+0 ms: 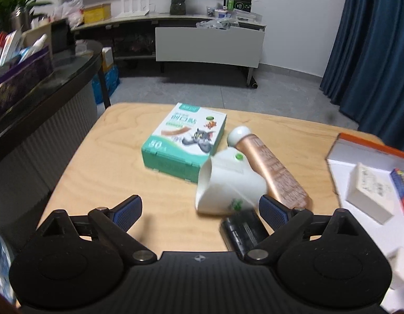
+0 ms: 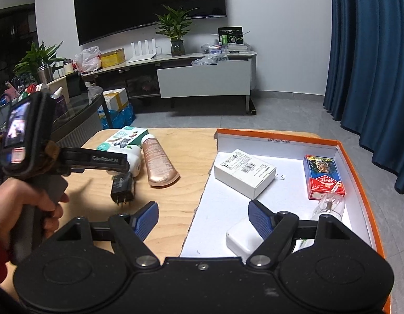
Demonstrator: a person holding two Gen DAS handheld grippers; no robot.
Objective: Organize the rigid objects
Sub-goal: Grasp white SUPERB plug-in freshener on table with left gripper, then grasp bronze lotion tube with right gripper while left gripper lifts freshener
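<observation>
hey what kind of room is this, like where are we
Most likely a home living room: a big wall-mounted TV above a low media console, potted plants, and blue curtains beside the wooden table.

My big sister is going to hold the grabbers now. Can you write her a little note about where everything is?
Left gripper: open, empty, low over the wooden table near the white cup.
Right gripper: open, empty, over the orange tray's near edge.
In the tray: white box, card pack, clear bulb, white block.
On the table, not yet in the tray: green box, copper tube, the cup lying on its side, black plug adapter.
</observation>
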